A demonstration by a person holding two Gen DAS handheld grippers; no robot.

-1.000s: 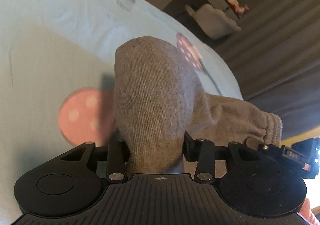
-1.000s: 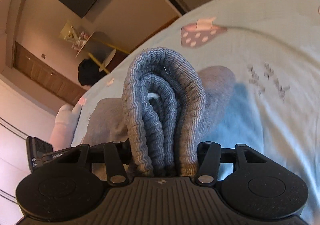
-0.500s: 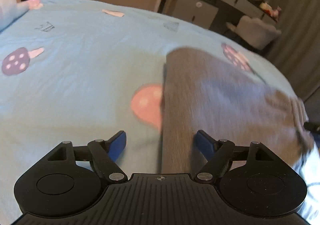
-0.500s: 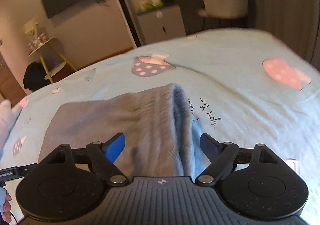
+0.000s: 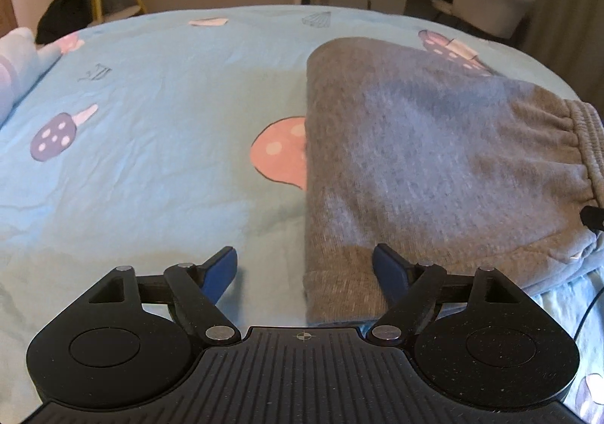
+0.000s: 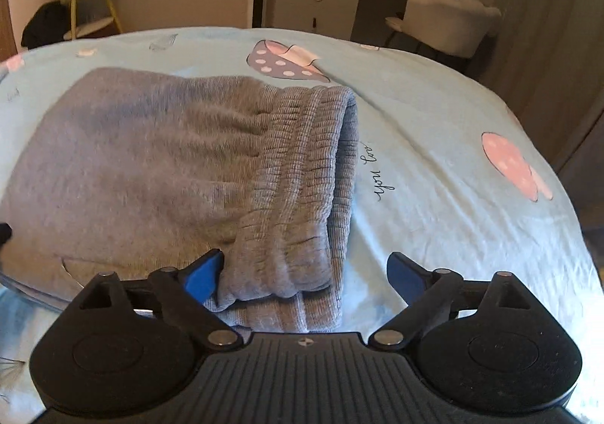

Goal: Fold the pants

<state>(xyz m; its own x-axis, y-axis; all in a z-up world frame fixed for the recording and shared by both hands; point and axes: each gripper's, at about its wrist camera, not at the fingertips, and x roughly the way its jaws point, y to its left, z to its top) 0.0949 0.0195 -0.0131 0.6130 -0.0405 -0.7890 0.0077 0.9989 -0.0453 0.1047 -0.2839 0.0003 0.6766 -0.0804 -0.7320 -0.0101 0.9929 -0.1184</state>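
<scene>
Grey knit pants (image 5: 426,167) lie folded into a thick rectangle on the pale blue bedsheet (image 5: 151,159), partly covering a pink mushroom print (image 5: 279,152) at their straight left edge. A second ago each tool was clamped on a bunched, upright wad of this fabric; now the cloth is flat on the bed and both sets of jaws have just been opening. The left gripper (image 5: 305,269) stands with its blue pads wide apart — the near corner of the fold sits between them, right up against the right-hand pad, though whether it touches I cannot tell, and the other pad is over bare sheet. The right gripper (image 6: 305,271) is likewise spread, the ribbed waistband (image 6: 302,190) running between its pads, close against the left pad but not squeezed. So the pants are released rather than held, and the fold they were carrying looks set down. Judging by the compact shape, with the waistband stacked along the right edge and a neat crease on the left, the task seems near its end; what may remain is a last smoothing or one more halving, if a smaller bundle is wanted. A slip of lighter fabric, perhaps a pocket lining (image 6: 81,267), peeks out at the near left and could want tucking.
</scene>
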